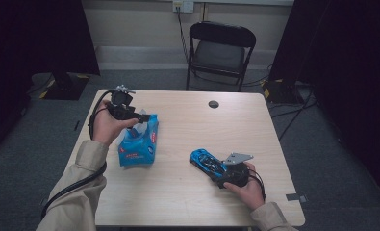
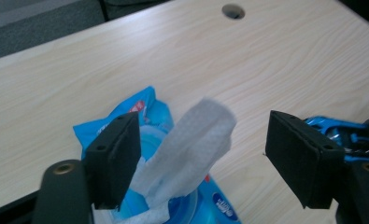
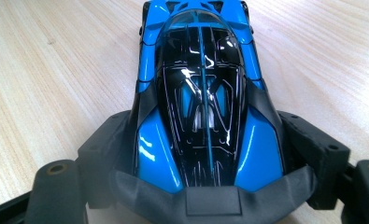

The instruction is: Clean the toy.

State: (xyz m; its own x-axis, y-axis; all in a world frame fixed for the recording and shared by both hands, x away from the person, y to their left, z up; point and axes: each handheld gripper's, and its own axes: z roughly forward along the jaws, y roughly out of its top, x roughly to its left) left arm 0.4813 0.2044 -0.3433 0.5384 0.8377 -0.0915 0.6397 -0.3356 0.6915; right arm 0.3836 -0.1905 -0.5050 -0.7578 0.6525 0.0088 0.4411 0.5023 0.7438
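A blue wipes pack [image 1: 138, 142] lies on the left part of the wooden table [image 1: 187, 120]. A white wipe [image 2: 191, 144] sticks up out of the pack [image 2: 145, 112]. My left gripper [image 1: 142, 117] hangs just over the pack. In the left gripper view it [image 2: 215, 158] stands open, with the wipe between the pads and nearer the left one, and neither pad presses on it. At the right front, my right gripper [image 1: 221, 171] is shut on a blue and black toy car [image 1: 204, 160]. Its pads press both sides of the car [image 3: 201, 93] near the rear, and the car rests on the table.
A black folding chair [image 1: 220, 50] stands behind the table's far edge. A round cable hole [image 1: 213, 104] sits near that edge. Dark curtains hang at both sides, and cables run over the floor at the right.
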